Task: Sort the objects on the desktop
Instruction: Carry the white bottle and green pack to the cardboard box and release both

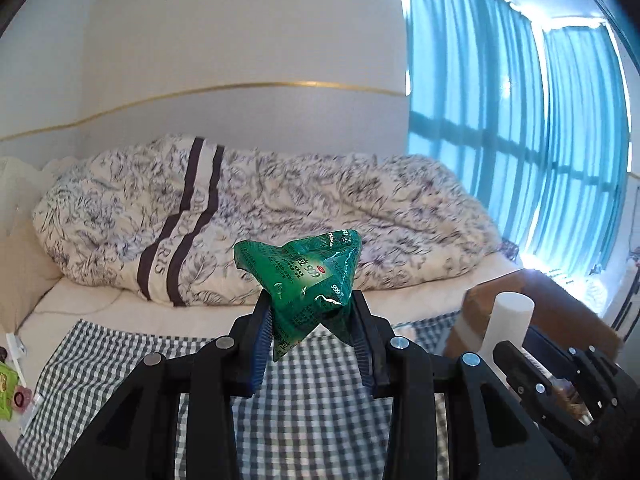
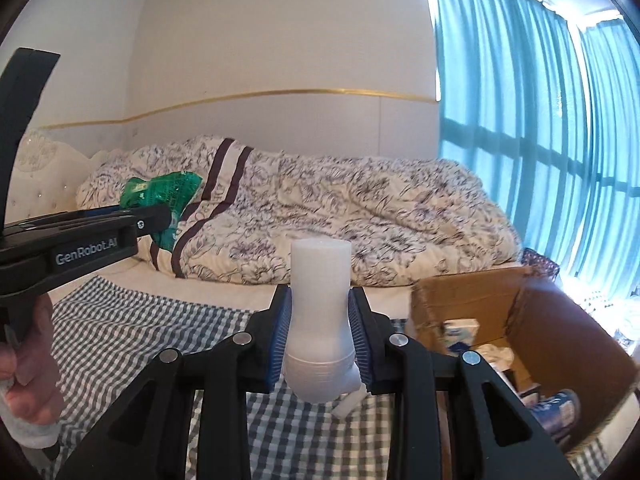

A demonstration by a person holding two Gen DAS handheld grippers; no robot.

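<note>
Holding 2 items at once, both off the table. Left gripper (image 1: 310, 312) is clamped on a crumpled green sachet (image 1: 308, 276), blue pads pinching its lower half, top flaring up above the fingertips. Right gripper (image 2: 320, 320) is clamped on a white plastic bottle (image 2: 320, 280), upright, long axis vertical, squeezed at the waist; a small white spout pokes out low on its right side. Both tools hover over the checked tablecloth (image 2: 140, 320).

In the right wrist view the left gripper (image 2: 156, 216) sits to the left, a hand (image 2: 24, 364) on its handle, sachet (image 2: 164, 196) sticking out front. An open cardboard box (image 2: 560, 340) lies to the right and slightly ahead of the right gripper, already holding white and blue packs. In the left wrist view the box (image 1: 520, 300) is further off to the right, behind the bottle (image 1: 506, 320).

Judgement: drop-off likely goes right; the right hand is nearer the box, the left would have to cross behind it. Bed with patterned duvet (image 1: 280, 208) and teal curtains (image 1: 500, 100) behind.
</note>
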